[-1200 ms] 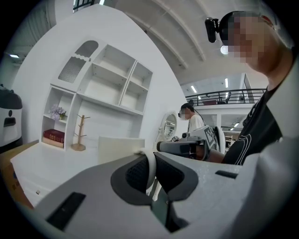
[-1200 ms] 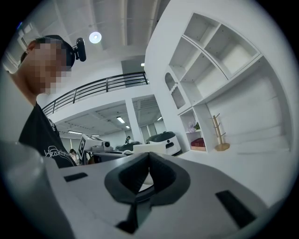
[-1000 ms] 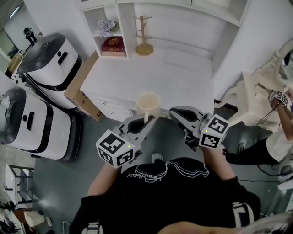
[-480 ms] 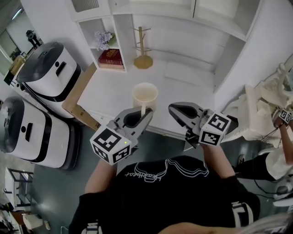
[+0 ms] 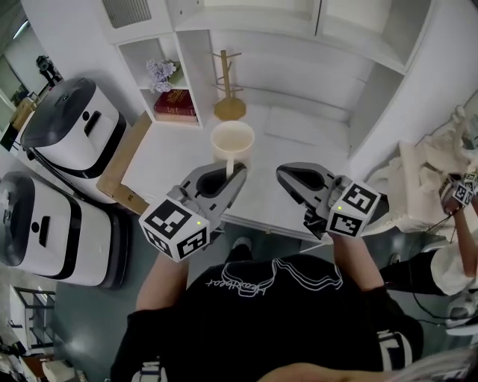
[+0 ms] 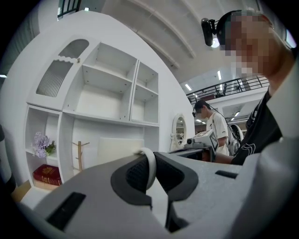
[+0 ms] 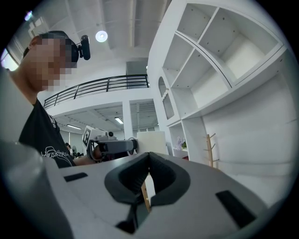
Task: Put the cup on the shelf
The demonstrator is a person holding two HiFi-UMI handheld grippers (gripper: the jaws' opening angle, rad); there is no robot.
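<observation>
A cream cup (image 5: 232, 140) hangs upright over the white counter (image 5: 291, 134) of the shelf unit (image 5: 246, 19). My left gripper (image 5: 231, 171) is shut on the cup's handle (image 6: 149, 164); in the left gripper view the pads squeeze the handle, and the cup's body (image 6: 117, 148) rises behind them. My right gripper (image 5: 287, 177) hovers to the right of the cup, apart from it, shut with nothing in it. In the right gripper view its jaws (image 7: 148, 164) meet, and the cup (image 7: 152, 141) shows beyond them.
A wooden mug tree (image 5: 226, 83) stands at the back of the counter. A red book (image 5: 176, 105) and purple flowers (image 5: 163, 74) fill the left cubby. Two white appliances (image 5: 71, 127) and a cardboard box (image 5: 123, 160) stand at the left. A person (image 5: 457, 246) stands at the right.
The left gripper has carried the cup from the counter's front edge further in over the counter, toward the mug tree. The right gripper has kept alongside, still shut.
</observation>
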